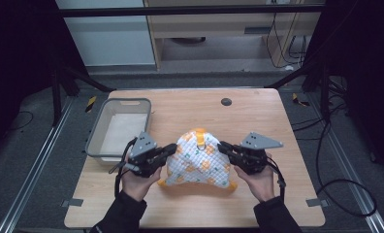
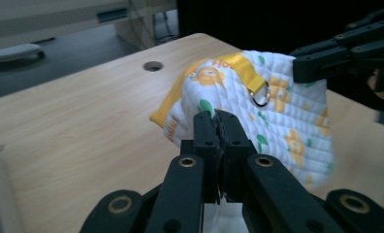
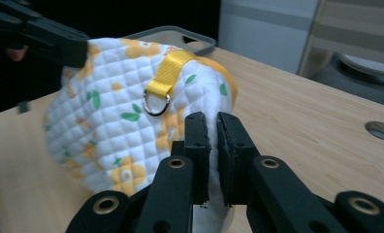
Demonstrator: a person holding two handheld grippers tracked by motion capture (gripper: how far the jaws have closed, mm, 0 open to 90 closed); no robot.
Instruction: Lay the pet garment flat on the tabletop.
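Note:
A white quilted bib (image 1: pixel 198 160) with orange flowers, green leaves, yellow trim and a yellow strap with a metal ring (image 3: pixel 156 103) is held up over the wooden table (image 1: pixel 258 116). My left gripper (image 1: pixel 172 149) is shut on the bib's left edge, and in the left gripper view its jaws pinch the white cloth (image 2: pixel 287 121). My right gripper (image 1: pixel 223 147) is shut on the bib's right edge, with cloth (image 3: pixel 117 121) squeezed between its pads. The bib sags between the two grippers, its lower yellow corners near the tabletop.
A grey plastic basket (image 1: pixel 96 136) with a white cloth inside stands on the table's left side. A round cable hole (image 1: pixel 226 102) lies near the far edge. Black frame posts and cables surround the table.

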